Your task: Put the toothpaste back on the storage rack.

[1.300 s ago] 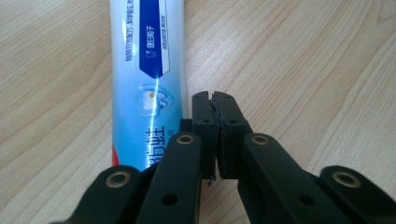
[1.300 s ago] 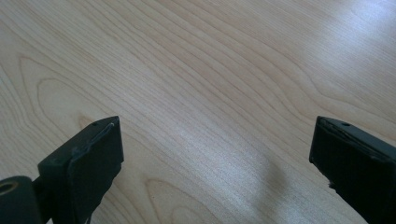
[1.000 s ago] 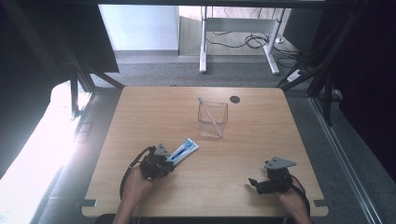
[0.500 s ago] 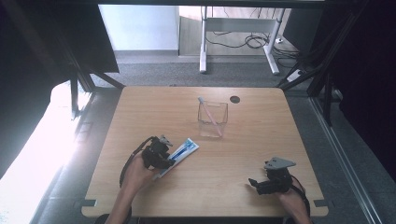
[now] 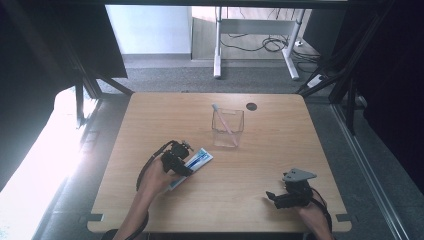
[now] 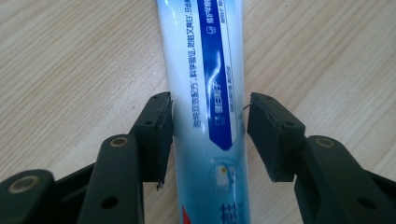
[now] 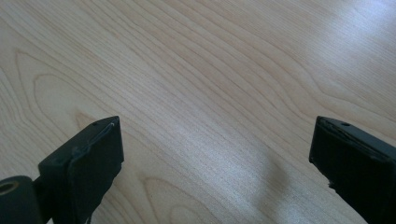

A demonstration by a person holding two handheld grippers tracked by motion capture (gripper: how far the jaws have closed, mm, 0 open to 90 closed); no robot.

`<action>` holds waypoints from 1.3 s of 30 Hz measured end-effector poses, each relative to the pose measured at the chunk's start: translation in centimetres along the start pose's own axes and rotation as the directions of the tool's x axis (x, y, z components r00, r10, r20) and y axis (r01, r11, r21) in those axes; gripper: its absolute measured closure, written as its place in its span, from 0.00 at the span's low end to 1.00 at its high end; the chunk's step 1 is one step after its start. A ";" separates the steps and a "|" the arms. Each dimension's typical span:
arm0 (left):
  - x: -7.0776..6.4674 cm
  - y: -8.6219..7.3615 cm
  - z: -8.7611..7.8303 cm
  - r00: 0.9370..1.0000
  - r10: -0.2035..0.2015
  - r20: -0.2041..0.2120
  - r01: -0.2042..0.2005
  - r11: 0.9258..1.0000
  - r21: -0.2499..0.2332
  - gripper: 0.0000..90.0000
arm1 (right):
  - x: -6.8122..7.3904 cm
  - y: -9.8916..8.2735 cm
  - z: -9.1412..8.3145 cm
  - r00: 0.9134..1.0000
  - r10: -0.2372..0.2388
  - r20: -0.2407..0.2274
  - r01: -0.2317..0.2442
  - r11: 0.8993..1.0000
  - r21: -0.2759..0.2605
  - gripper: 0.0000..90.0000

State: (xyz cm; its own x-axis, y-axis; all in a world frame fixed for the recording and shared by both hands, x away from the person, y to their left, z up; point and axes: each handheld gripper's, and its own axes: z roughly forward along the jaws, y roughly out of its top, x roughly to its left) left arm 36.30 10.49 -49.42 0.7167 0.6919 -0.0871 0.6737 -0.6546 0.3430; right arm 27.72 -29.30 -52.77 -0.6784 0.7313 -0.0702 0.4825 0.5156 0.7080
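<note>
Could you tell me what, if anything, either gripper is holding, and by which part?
The left gripper straddles the toothpaste tube across its body; a firm clamp cannot be told. The right gripper is open over bare table.

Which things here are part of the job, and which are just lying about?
Likely in use:
- toothpaste tube, between the jaws of the left hand-held gripper
- clear container holding a toothbrush

Idle:
- right hand-held gripper, open over bare table
</note>
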 end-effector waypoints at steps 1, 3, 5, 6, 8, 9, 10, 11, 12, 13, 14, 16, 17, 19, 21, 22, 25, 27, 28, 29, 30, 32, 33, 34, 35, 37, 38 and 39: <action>0.0 0.1 0.2 1.000 -0.005 0.001 0.005 1.000 0.006 0.54 | 0.0 0.0 0.0 1.000 0.001 -0.001 -0.001 1.000 0.001 0.04; 0.1 0.4 0.5 1.000 -0.005 0.002 0.005 1.000 0.018 0.54 | 0.0 0.0 0.0 1.000 0.000 -0.003 0.000 1.000 0.003 0.04; 0.1 0.6 0.8 1.000 -0.006 0.002 0.006 1.000 0.029 0.52 | 0.0 0.0 0.0 1.000 0.000 -0.002 0.000 1.000 0.003 0.04; 0.1 0.7 0.9 1.000 -0.007 0.003 0.007 0.999 0.032 0.52 | 0.0 0.0 0.0 1.000 0.000 -0.001 0.000 1.000 0.002 0.04; 0.1 0.8 1.1 1.000 -0.005 -0.002 0.006 0.999 0.039 0.52 | 0.0 0.0 0.0 1.000 0.001 0.000 -0.001 1.000 0.003 0.04; 0.1 0.9 1.3 1.000 -0.004 -0.006 0.005 0.999 0.044 0.52 | 0.0 0.0 0.0 1.000 0.000 0.000 0.000 1.000 0.002 0.04; 0.0 1.0 1.4 1.000 -0.003 -0.008 0.003 0.999 0.047 0.52 | 0.0 0.0 0.0 1.000 0.000 -0.001 0.000 1.000 0.003 0.04; 0.0 1.0 1.5 1.000 -0.003 -0.011 0.003 0.999 0.049 0.52 | 0.0 0.0 0.0 1.000 0.000 0.000 0.000 1.000 0.003 0.04; 0.0 1.1 1.6 1.000 -0.005 -0.015 0.006 0.999 0.053 0.52 | 0.0 0.0 0.0 1.000 -0.001 0.000 0.001 1.000 0.003 0.04; -0.1 1.1 1.6 1.000 -0.008 -0.016 0.009 0.999 0.054 0.54 | 0.0 0.0 -0.1 1.000 0.000 0.001 0.000 1.000 0.003 0.04; -0.1 1.1 1.5 1.000 -0.011 -0.017 0.012 0.998 0.057 0.54 | 0.0 0.0 -0.1 1.000 0.000 0.001 0.000 1.000 0.003 0.04; -0.1 1.1 1.4 1.000 -0.015 -0.016 0.016 0.998 0.056 0.59 | -0.1 0.0 -0.1 1.000 0.003 0.005 -0.003 1.000 -0.002 0.04; -0.1 1.1 1.3 1.000 -0.021 -0.016 0.021 0.998 0.052 0.62 | -0.2 -0.1 -0.2 1.000 0.005 0.006 -0.005 1.000 -0.003 0.04; 0.0 1.1 1.0 1.000 -0.021 -0.008 0.021 0.999 0.047 0.71 | -0.3 -0.1 -0.2 1.000 0.010 0.007 -0.010 1.000 -0.004 0.04; 0.1 1.0 0.9 1.000 -0.024 -0.002 0.024 0.999 0.042 0.73 | -0.3 -0.1 -0.2 1.000 0.011 0.007 -0.011 1.000 -0.003 0.04; 0.1 1.0 0.8 1.000 -0.024 -0.001 0.024 0.999 0.039 0.74 | -0.3 -0.1 -0.2 1.000 0.009 0.006 -0.009 1.000 0.000 0.04; 0.1 0.9 0.6 1.000 -0.013 0.005 0.013 1.000 0.025 0.78 | -0.2 -0.1 -0.1 1.000 0.006 0.002 -0.006 1.000 0.004 0.04; 0.1 0.8 0.5 1.000 -0.011 0.012 0.011 1.000 0.019 0.79 | -0.2 -0.1 -0.1 1.000 0.007 0.001 -0.007 1.000 0.005 0.04; 0.2 0.8 0.5 1.000 -0.010 0.017 0.010 1.000 0.015 0.79 | -0.2 -0.1 -0.1 1.000 0.007 0.001 -0.007 1.000 0.005 0.04; 0.2 0.8 0.4 1.000 -0.011 0.022 0.011 1.000 0.009 0.80 | -0.2 -0.1 -0.1 1.000 0.008 0.002 -0.008 1.000 0.004 0.04; 0.2 0.8 0.3 1.000 -0.007 0.028 0.007 1.000 0.004 0.80 | -0.3 -0.2 -0.1 1.000 0.011 0.005 -0.011 1.000 0.001 0.04; 0.2 0.8 0.0 0.999 -0.004 0.041 0.004 1.000 -0.013 0.80 | -0.3 -0.2 -0.1 1.000 0.012 0.004 -0.012 1.000 0.000 0.04; 0.1 0.8 -0.3 0.999 0.005 0.045 -0.004 1.000 -0.027 0.80 | -0.3 -0.2 -0.2 1.000 0.012 0.006 -0.012 1.000 0.001 0.04; 0.1 0.8 -0.5 0.999 0.005 0.047 -0.003 0.999 -0.041 0.80 | -0.4 -0.2 -0.2 1.000 0.013 0.008 -0.013 1.000 0.000 0.04; 0.0 0.9 -0.7 0.999 0.004 0.051 -0.001 0.999 -0.049 0.80 | -0.4 -0.2 -0.2 1.000 0.014 0.007 -0.014 1.000 0.000 0.04; -0.1 0.9 -1.3 0.999 0.012 0.050 -0.009 0.997 -0.072 0.80 | -0.4 -0.2 -0.2 1.000 0.012 0.007 -0.012 1.000 0.002 0.04; -0.2 1.0 -1.6 0.999 0.016 0.050 -0.012 0.997 -0.083 0.80 | -0.4 -0.2 -0.2 1.000 0.012 0.007 -0.012 1.000 0.002 0.04; -0.3 1.0 -1.9 0.998 0.018 0.053 -0.013 0.995 -0.096 0.80 | -0.4 -0.2 -0.1 1.000 0.012 0.007 -0.012 1.000 0.002 0.04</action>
State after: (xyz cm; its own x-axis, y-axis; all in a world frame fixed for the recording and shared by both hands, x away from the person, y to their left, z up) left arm 36.46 10.18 -47.27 0.7372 0.6629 -0.1308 0.6442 -0.6311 0.4322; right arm 27.78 -29.74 -52.79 -0.6688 0.7405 -0.0664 0.4918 0.5077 0.7074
